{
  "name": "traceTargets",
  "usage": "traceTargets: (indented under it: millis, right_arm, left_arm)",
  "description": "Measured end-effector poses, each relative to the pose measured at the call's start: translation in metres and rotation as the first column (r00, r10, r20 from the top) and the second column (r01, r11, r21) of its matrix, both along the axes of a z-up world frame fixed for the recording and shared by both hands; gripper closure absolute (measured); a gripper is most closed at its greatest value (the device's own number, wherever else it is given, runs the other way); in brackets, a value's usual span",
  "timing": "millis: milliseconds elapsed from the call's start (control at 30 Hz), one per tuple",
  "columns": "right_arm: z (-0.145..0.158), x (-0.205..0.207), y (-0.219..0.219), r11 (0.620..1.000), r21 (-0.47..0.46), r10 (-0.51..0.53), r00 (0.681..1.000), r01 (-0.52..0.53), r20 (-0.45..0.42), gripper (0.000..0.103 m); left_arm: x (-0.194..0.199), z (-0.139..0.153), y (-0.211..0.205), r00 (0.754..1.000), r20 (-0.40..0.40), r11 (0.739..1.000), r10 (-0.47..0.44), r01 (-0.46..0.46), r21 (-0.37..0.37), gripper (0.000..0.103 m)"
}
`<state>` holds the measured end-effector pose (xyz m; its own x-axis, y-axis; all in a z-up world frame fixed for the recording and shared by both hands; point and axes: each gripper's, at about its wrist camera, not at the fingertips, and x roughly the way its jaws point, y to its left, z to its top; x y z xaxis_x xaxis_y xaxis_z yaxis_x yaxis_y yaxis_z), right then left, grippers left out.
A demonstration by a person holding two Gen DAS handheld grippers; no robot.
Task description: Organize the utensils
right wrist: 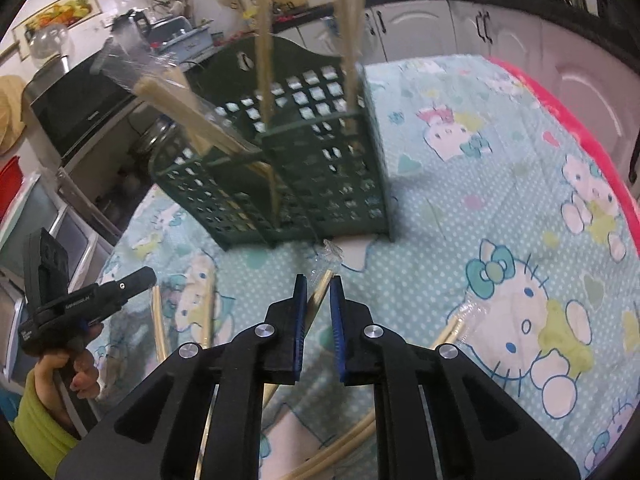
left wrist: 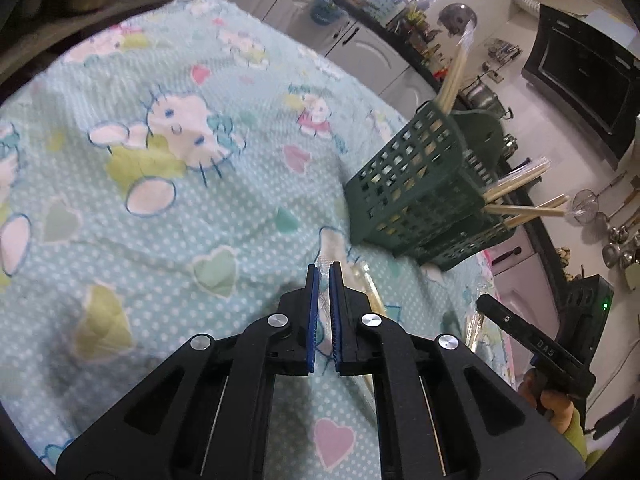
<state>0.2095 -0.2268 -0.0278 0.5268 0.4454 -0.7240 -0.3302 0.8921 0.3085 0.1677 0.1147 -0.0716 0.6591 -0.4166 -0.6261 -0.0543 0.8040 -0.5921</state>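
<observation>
A dark green slotted holder (left wrist: 420, 192) (right wrist: 300, 152) stands on the cartoon-print tablecloth (left wrist: 160, 200), with wrapped wooden chopsticks (left wrist: 456, 76) (right wrist: 264, 60) sticking out of its compartments. My right gripper (right wrist: 318, 280) is shut on a plastic-wrapped chopstick pair (right wrist: 320, 292) just in front of the holder. My left gripper (left wrist: 324, 270) is shut. A clear wrapper end shows at its tips, and I cannot tell whether it is pinched. Another chopstick pair (left wrist: 372, 288) runs beside its right finger. Each gripper also appears in the other's view (left wrist: 482, 302) (right wrist: 150, 276).
Loose wrapped chopsticks (right wrist: 208, 312) (right wrist: 452, 332) lie on the cloth near the front. A pink table edge (right wrist: 580, 120) runs along the right. White cabinets (left wrist: 360, 48), a black oven (left wrist: 580, 80) and hanging ladles (left wrist: 616, 232) surround the table. A hand in a green sleeve (right wrist: 48, 400) holds the left gripper.
</observation>
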Motion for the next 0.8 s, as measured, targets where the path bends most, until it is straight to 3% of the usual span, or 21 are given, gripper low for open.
traceTargets:
  millis: [433,800]
  right_arm:
    - [0.039,-0.016,0.011,0.997,0.033,0.062,0.993,-0.065,0.097,0.095]
    - [0.067,-0.028,0.009,0.995,0.039,0.085,0.981,-0.093,0.176,0.097]
  left_arm:
    - [-0.021,0.062,-0.017,0.985,0.166,0.999,-0.048,0.048,0.002,0.101]
    - [-0.032,0.092,-0.042,0.964,0.244,0.994,-0.109,0.112,0.002,0.101]
